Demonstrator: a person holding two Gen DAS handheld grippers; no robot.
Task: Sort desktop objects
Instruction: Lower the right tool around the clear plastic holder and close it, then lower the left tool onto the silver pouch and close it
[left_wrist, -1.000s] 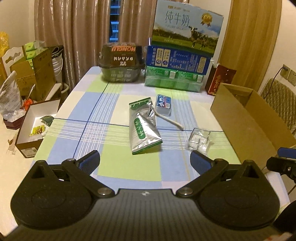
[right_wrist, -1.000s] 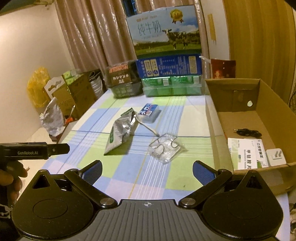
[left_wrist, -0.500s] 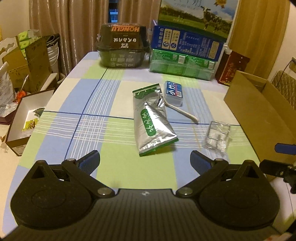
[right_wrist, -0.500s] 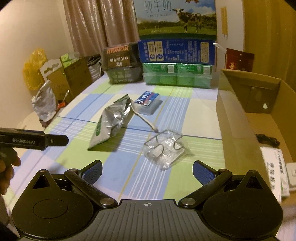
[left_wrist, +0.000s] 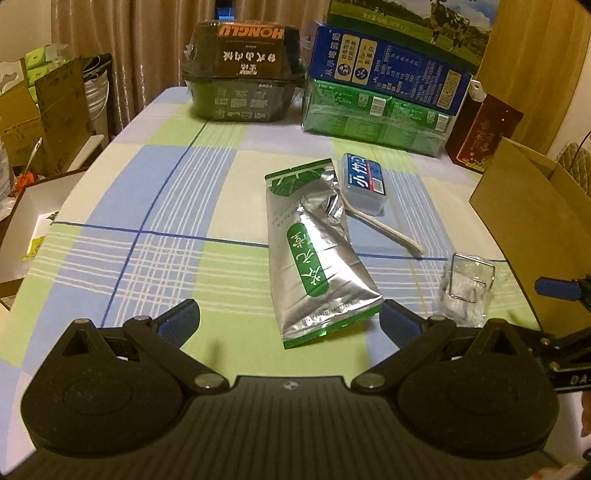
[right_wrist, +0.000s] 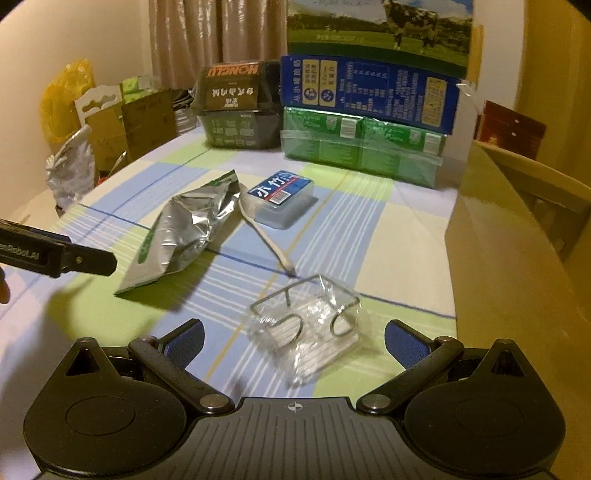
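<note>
Gaping right tool (right_wrist: 293, 338), empty-fingered.

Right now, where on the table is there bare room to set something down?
Bare cloth lies left of the silver pouch, out to the table's left edge, and between it and the black tub. It is crowded from the pouch across the blue-lid case and spoon to the clear packet.

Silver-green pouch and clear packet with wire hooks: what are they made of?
Silver-green pouch: seemingly metallised foil laminate, glossy, sharply creased with mirror-like glints. Clear packet: thin transparent plastic film, crinkled; the hooks inside look like bare shiny metal wire.
</note>
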